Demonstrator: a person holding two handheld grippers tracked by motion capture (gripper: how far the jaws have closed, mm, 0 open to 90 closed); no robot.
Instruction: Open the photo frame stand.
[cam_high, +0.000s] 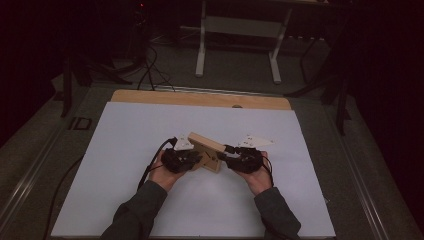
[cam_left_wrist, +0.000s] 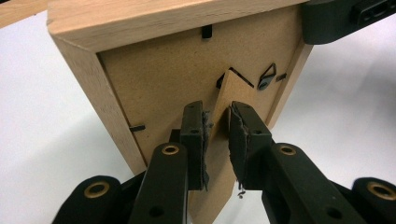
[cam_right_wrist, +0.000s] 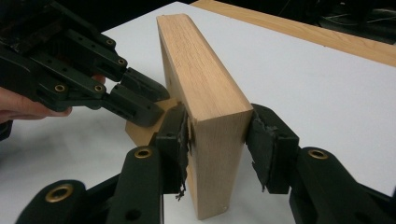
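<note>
My right gripper (cam_right_wrist: 217, 135) jaws clamp the wooden picture frame (cam_right_wrist: 205, 93) edge | my left gripper (cam_left_wrist: 215, 135) jaws pinch its back stand (cam_left_wrist: 223, 140) | white desk (cam_high: 125, 150).

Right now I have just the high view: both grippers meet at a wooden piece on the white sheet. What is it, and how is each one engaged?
Observer: It's a wooden picture frame, back side facing the left gripper, whose fingers straddle the fold-out stand flap.
Operator: Clamped on the flap?
Observer: The pads sit close against it; whether they press, I can't tell.
Operator: And the other one?
Observer: The right gripper pinches the frame's end across its thickness, a pad on each face.
</note>
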